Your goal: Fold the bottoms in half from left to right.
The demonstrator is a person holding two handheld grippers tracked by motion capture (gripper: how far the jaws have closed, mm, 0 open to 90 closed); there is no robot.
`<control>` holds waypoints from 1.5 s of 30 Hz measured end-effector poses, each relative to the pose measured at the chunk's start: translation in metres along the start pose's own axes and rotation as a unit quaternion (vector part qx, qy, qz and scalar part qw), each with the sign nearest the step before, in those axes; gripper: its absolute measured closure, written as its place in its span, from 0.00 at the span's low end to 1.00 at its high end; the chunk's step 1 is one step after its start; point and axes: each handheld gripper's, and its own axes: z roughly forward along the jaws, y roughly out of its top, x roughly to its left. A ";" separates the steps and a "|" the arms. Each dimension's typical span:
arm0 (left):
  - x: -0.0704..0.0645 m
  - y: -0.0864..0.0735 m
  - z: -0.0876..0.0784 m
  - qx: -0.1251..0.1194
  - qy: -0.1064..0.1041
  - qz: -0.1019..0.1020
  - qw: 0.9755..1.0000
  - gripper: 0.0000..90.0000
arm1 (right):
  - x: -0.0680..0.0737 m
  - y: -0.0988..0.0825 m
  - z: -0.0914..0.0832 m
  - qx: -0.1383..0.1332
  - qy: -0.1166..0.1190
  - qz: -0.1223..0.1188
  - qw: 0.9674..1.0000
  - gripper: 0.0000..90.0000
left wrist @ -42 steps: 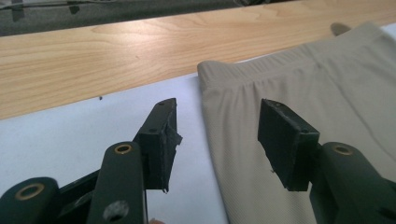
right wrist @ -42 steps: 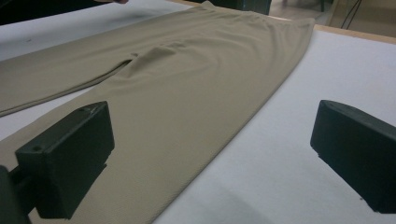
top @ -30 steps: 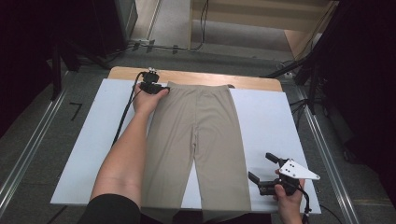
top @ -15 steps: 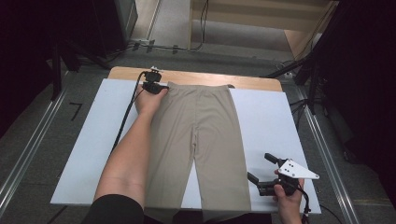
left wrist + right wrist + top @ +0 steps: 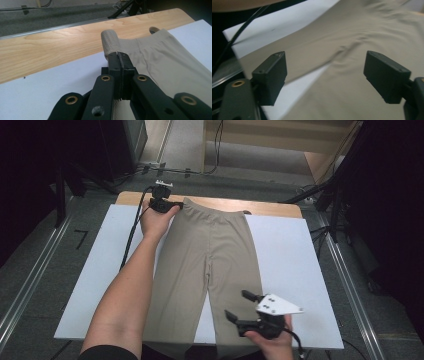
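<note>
The beige stretch-fabric trousers [image 5: 210, 270] run twelve to six on the white surface [image 5: 295, 265]. The left gripper [image 5: 172, 206] clenches the eleven-o'clock waistband corner [image 5: 110, 41]. The right gripper [image 5: 240, 306], fingers released and just closing on nothing, hovers over the five-o'clock leg.

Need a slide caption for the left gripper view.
Left gripper shut on the waistband corner of beige pants, lifted off the white board.

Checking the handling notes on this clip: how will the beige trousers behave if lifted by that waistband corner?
Probably floppy: the beige trousers lie flat and creased. The waistband corner bunches above the left gripper, whose jaws are shut on it, so the rest would likely drape and trail.
</note>
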 end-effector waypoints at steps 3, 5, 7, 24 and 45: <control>-0.005 0.002 -0.004 -0.002 -0.003 0.007 1.000 1.00 | 0.026 0.008 0.022 0.006 -0.013 -0.008 1.000 0.34; -0.009 0.002 -0.005 -0.001 -0.002 0.014 1.000 1.00 | 0.047 0.012 0.042 0.022 -0.044 -0.016 0.999 0.38; -0.012 0.002 -0.004 0.001 -0.007 0.021 1.000 1.00 | 0.060 0.015 0.057 0.035 -0.034 -0.022 0.999 0.41; -0.012 -0.003 -0.012 -0.008 -0.022 0.022 0.999 1.00 | 0.131 0.014 0.162 0.111 0.041 -0.051 0.992 0.53; -0.010 -0.006 -0.014 -0.006 -0.028 0.024 0.999 1.00 | 0.129 0.010 0.167 0.128 0.090 -0.047 0.987 0.99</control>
